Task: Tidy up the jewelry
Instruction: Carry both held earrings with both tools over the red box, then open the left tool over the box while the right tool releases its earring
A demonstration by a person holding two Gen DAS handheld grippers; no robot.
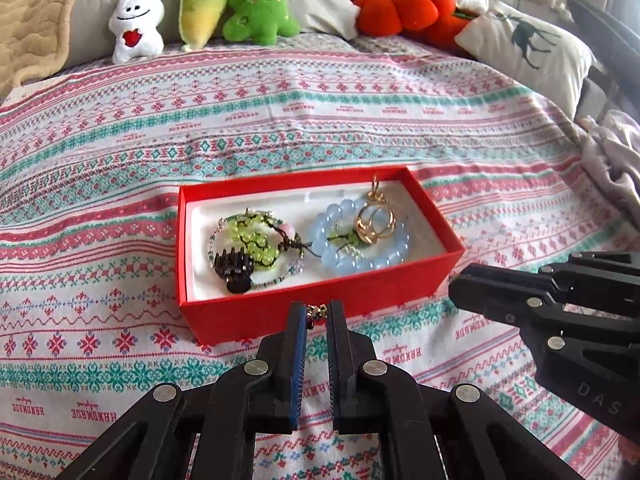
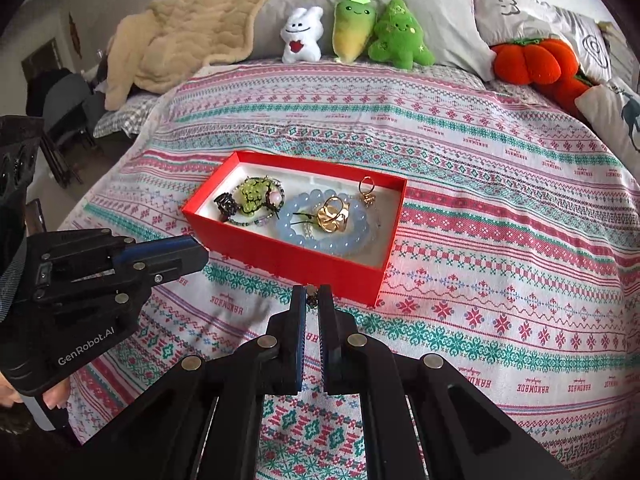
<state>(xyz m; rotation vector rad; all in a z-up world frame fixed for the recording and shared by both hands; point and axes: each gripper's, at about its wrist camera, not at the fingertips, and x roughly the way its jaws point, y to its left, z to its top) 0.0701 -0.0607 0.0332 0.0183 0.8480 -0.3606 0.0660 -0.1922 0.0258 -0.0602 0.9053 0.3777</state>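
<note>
A red box (image 1: pixel 240 316) (image 2: pixel 280 256) with white lining lies open on the patterned bedspread. Inside are a blue bead bracelet (image 1: pixel 332 256) (image 2: pixel 292 216), gold rings (image 1: pixel 374 224) (image 2: pixel 334 210), a green bead bracelet (image 1: pixel 256 240) (image 2: pixel 252 196) and a dark hair claw (image 1: pixel 234 268) (image 2: pixel 225 204). My left gripper (image 1: pixel 316 308) (image 2: pixel 202 254) hovers just before the box's near wall, shut on a small sparkly piece (image 1: pixel 317 313). My right gripper (image 2: pixel 312 292) (image 1: pixel 454 280) is near the box's right corner, shut on a small dark-gold piece (image 2: pixel 312 299). Most of each piece is hidden.
Plush toys (image 1: pixel 204 4) (image 2: pixel 356 28) and an orange pumpkin cushion (image 1: pixel 400 8) (image 2: pixel 532 60) line the pillows at the head of the bed. A beige blanket (image 2: pixel 192 24) is heaped at the far left. A chair (image 2: pixel 64 108) stands beside the bed.
</note>
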